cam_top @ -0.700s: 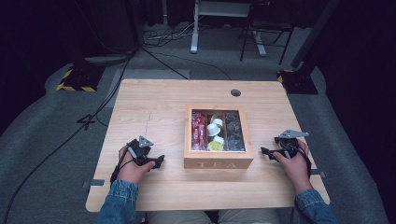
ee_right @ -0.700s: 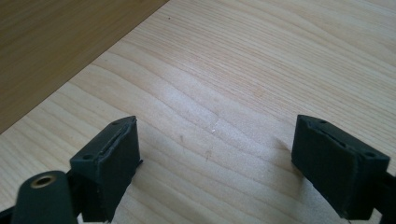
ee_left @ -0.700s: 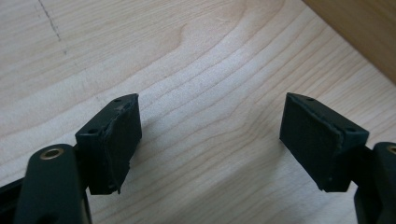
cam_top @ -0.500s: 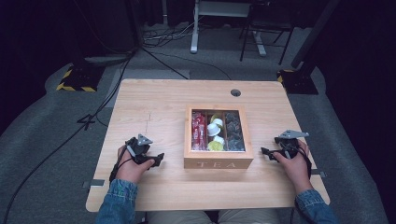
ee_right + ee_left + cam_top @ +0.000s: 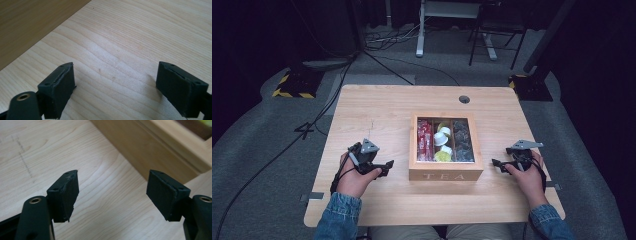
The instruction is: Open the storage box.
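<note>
You're working at a light wooden bench with a wooden tea box sitting near its middle, "TEA" on the front wall facing you. Inside the box, red packets are filling the left compartment, white and yellow packets the middle one, dark packets the right one. You're holding the left gripper just left of the box, jaws pointing at its side wall, standing open, gripping nothing; in the left gripper view bare bench is showing between them. You're resting the right gripper right of the box, jaws aiming at it, wide open, empty, apart from the wall.
</note>
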The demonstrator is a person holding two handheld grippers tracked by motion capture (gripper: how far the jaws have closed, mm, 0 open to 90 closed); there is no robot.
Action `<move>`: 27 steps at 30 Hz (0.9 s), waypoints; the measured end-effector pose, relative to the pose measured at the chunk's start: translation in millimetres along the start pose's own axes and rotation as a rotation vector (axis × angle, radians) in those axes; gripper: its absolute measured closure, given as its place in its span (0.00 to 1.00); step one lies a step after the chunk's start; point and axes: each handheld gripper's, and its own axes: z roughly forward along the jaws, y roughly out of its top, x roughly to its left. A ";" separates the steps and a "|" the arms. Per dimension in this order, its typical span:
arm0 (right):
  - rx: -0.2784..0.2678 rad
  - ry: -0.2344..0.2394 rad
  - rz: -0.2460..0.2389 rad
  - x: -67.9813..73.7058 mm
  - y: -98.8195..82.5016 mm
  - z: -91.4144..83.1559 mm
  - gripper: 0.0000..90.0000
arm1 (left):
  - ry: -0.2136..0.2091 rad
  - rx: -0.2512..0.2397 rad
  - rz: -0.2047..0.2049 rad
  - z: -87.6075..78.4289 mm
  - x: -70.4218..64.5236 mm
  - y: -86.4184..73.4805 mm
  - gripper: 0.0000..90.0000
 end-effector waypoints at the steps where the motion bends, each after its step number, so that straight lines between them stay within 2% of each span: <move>1: 0.000 0.000 0.000 0.0 0.0 0.0 0.17 | 0.000 0.000 0.000 0.0 0.0 0.0 0.30; 4: 0.001 -0.001 -0.002 0.3 -0.7 -0.8 0.17 | -0.032 -0.025 0.031 -4.0 -11.6 8.5 0.30; 6: 0.001 -0.002 -0.001 0.3 -0.7 -0.8 0.17 | -0.035 -0.037 0.035 -4.4 -15.2 9.8 0.31; 7: 0.001 -0.002 -0.001 0.2 -0.7 -0.8 0.17 | -0.042 -0.044 0.051 -4.5 -19.1 11.3 0.31; 8: 0.001 -0.001 -0.001 0.2 -0.7 -0.8 0.17 | -0.063 -0.049 0.057 -4.3 -24.5 13.2 0.31; 11: 0.001 -0.001 -0.001 0.2 -0.7 -0.8 0.17 | -0.086 -0.061 0.058 -3.8 -28.3 14.7 0.32; 12: 0.000 -0.001 -0.001 0.2 -0.7 -0.8 0.17 | -0.115 -0.063 0.052 -2.0 -32.4 15.8 0.32; 13: 0.000 -0.001 -0.001 0.2 -0.7 -0.8 0.17 | -0.115 -0.063 0.052 -2.0 -32.4 15.8 0.32; 17: 0.000 -0.001 -0.001 0.3 -0.7 -0.8 0.17 | -0.127 -0.058 0.062 5.3 -40.0 16.6 0.33; 23: 0.000 -0.001 -0.001 0.3 -0.7 -0.8 0.17 | -0.158 -0.051 0.089 25.4 -52.3 14.0 0.30; 27: 0.000 -0.002 -0.001 0.5 -0.8 -0.9 0.18 | -0.168 -0.048 0.074 34.3 -55.0 11.0 0.25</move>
